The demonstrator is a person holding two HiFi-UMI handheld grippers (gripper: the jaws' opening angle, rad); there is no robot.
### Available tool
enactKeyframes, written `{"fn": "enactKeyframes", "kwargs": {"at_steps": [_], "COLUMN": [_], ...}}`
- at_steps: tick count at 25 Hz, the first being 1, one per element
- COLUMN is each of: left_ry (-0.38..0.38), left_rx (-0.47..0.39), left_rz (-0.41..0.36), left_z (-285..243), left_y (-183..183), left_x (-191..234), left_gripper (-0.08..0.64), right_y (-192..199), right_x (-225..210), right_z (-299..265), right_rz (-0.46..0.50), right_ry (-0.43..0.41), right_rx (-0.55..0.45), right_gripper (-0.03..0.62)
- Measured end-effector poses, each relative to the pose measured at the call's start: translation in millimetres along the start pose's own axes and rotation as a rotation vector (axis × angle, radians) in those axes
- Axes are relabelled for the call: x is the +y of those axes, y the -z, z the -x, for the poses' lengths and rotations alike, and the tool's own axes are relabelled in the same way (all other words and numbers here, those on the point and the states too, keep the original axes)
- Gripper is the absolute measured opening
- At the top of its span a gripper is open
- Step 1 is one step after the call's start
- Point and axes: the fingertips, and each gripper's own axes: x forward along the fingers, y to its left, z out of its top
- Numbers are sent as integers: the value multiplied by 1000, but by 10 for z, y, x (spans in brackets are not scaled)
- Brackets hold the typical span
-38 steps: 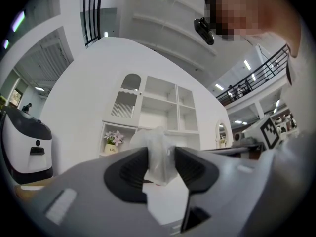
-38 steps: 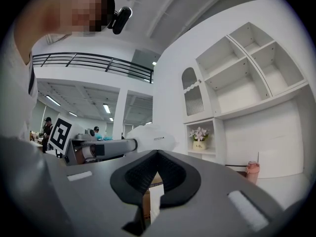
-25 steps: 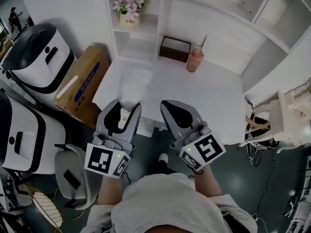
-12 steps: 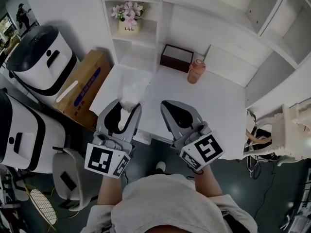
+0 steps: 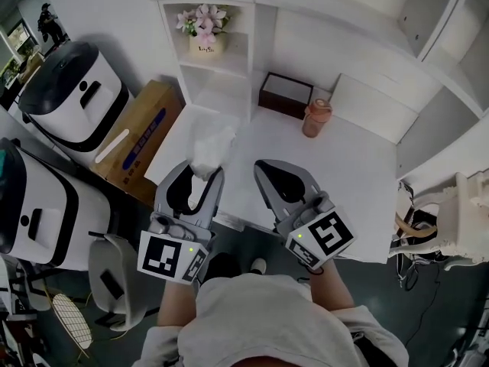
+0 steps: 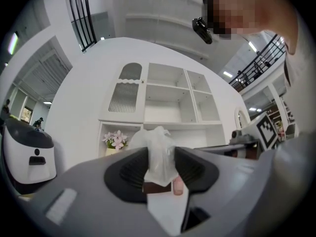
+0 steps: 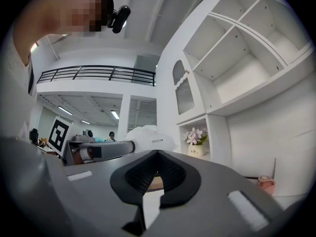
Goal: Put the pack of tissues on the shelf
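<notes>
pack of tissues (image 5: 210,144) pinched by its loose wrapper in left gripper (image 5: 202,171), over desk (image 5: 336,167). Shelf (image 5: 220,71) at 12 o'clock. Right gripper (image 5: 281,176) closed, empty. Risk: the thin plastic could slip out, or the pack could clip flower pot (image 5: 203,38).

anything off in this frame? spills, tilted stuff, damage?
Nothing stands out. The left tool grips the tissue pack over the desk; its soft wrapper bunches at the pinch, as expected. The cup and dark box stand upright on the desk, the flowers upright on the shelf. No spill visible.
</notes>
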Motion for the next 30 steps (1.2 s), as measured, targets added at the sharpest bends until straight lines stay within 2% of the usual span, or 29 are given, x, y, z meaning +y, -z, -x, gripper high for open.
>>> {"fn": "enactKeyframes", "kwargs": {"at_steps": [5,9,20,30], "left_ry": [18,63,160,223], "left_rx": [12,15,18,16], "left_rz": [14,43,66,65], "left_z": [-144,-354,-989,-1371], "left_y": [95,180,281,353], "left_x": [155,306,922,1296], "left_gripper": [163,163,163,163], "right_y": [91,114,143,161], "right_x": [-91,-242,-669,-901], "right_z": [-186,-365,-1042,-1504], "right_rz": [-8,-3,-7,-2], "right_ry": [12,53,162,219], "right_rx": [19,23,32,29], "right_gripper": [0,0,0,0]}}
